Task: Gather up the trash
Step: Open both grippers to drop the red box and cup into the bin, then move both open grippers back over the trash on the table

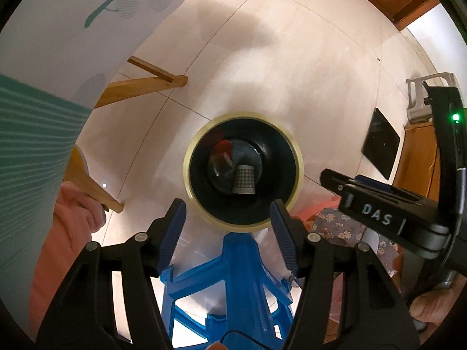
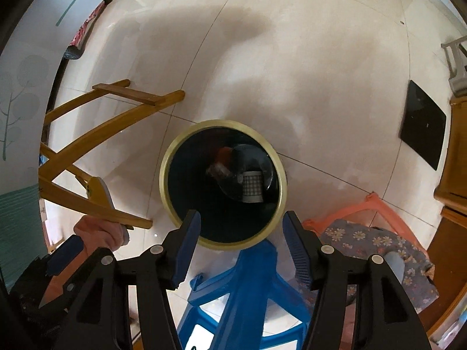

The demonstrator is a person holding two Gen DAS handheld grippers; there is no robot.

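A round trash bin with a yellow rim (image 1: 186, 157) and a black liner stands on the pale tiled floor, seen from straight above in both wrist views. At its bottom lie a checked paper cup (image 1: 244, 179) and a red and clear wrapper (image 1: 223, 153); the right wrist view shows the same cup (image 2: 252, 186) and wrapper (image 2: 223, 162) below the rim (image 2: 163, 175). My left gripper (image 1: 227, 207) hangs over the near edge of the bin, open, with nothing between its blue pads (image 1: 175, 227). My right gripper (image 2: 240, 217) is also open and empty above the near rim.
A blue plastic stool (image 1: 236, 274) stands just below the grippers, next to the bin. Wooden chair legs (image 2: 96, 134) are on the left. An orange stool with a floral cushion (image 2: 376, 242) and a black square panel (image 2: 423, 128) are on the right, by wooden furniture (image 2: 455, 175).
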